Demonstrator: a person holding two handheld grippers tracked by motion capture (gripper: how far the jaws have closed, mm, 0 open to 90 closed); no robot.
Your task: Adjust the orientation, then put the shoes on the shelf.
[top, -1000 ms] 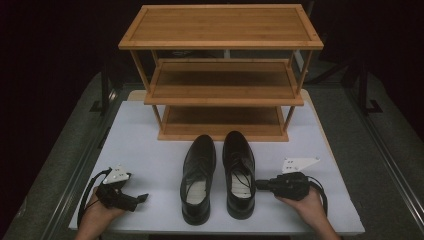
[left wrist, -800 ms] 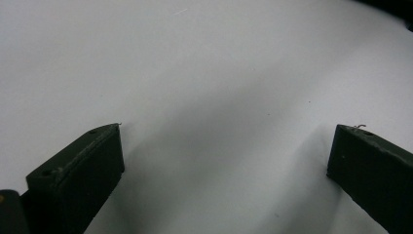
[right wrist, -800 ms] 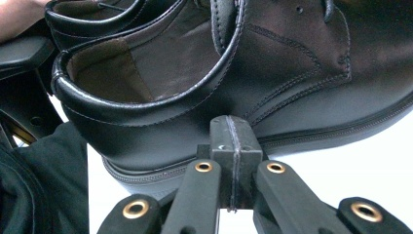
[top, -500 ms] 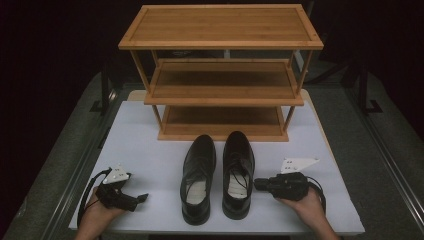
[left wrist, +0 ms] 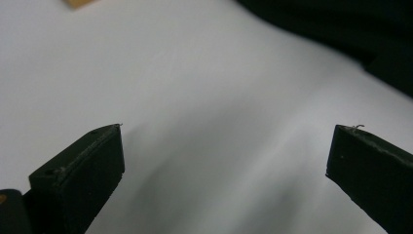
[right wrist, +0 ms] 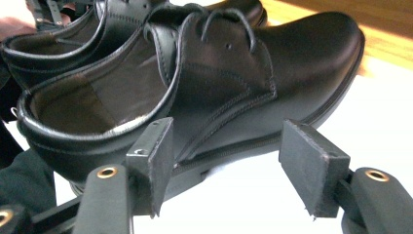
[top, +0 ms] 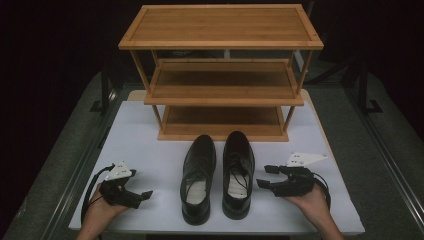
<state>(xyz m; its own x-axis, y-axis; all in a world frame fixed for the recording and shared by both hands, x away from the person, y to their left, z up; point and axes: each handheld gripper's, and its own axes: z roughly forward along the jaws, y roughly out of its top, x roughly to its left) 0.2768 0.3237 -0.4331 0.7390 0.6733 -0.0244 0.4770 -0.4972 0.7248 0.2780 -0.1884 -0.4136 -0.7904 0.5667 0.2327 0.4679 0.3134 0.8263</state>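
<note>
The right gripper (top: pixel 267 176) has just been opening its fingers; they now stand spread, with nothing pinched between them. Just in front of these fingers stands the right black leather lace-up shoe (top: pixel 237 172) on the white table (top: pixel 150 145), close but apart from them. The left black leather shoe (top: pixel 198 176) stands just beyond it. The left gripper (top: pixel 145 196) has its fingers spread wide over bare table, well apart from both shoes.
</note>
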